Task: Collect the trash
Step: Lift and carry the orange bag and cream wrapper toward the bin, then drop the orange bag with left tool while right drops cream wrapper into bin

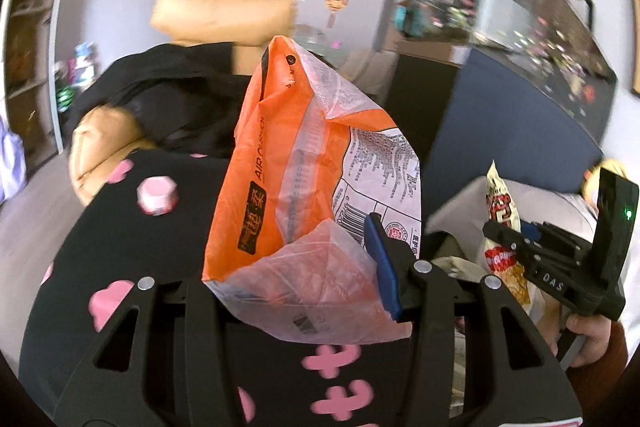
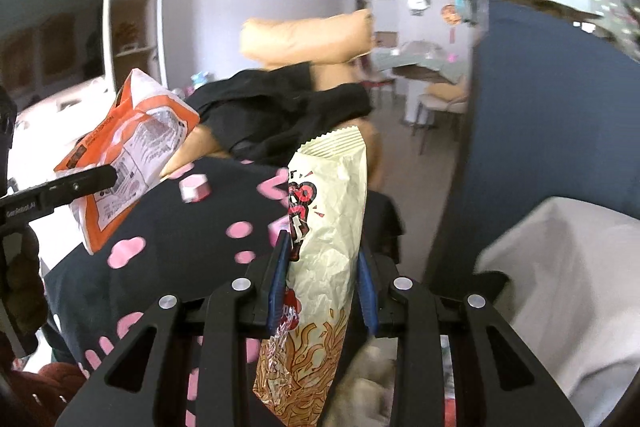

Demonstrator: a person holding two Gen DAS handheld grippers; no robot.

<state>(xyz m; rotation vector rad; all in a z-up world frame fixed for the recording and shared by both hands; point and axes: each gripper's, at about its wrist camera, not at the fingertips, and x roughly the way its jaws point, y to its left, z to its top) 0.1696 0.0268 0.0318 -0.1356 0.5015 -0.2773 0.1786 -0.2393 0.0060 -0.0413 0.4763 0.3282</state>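
Note:
My left gripper (image 1: 304,267) is shut on an empty orange and clear plastic bag (image 1: 304,155), which stands up between its fingers above the dark blanket. The same bag shows in the right wrist view (image 2: 124,147), held by the left gripper's finger (image 2: 76,187). My right gripper (image 2: 324,267) is shut on a cream noodle snack packet (image 2: 328,235) with red print, held upright. That packet and the right gripper show in the left wrist view at the right (image 1: 504,239). A small pink and white pot (image 1: 157,195) lies on the blanket.
A black blanket with pink clouds (image 1: 120,267) covers the surface below. Black clothing (image 1: 168,95) and tan cushions (image 1: 224,15) lie behind. A navy partition (image 2: 540,131) stands at the right, with a white bag-lined bin (image 2: 568,287) below it.

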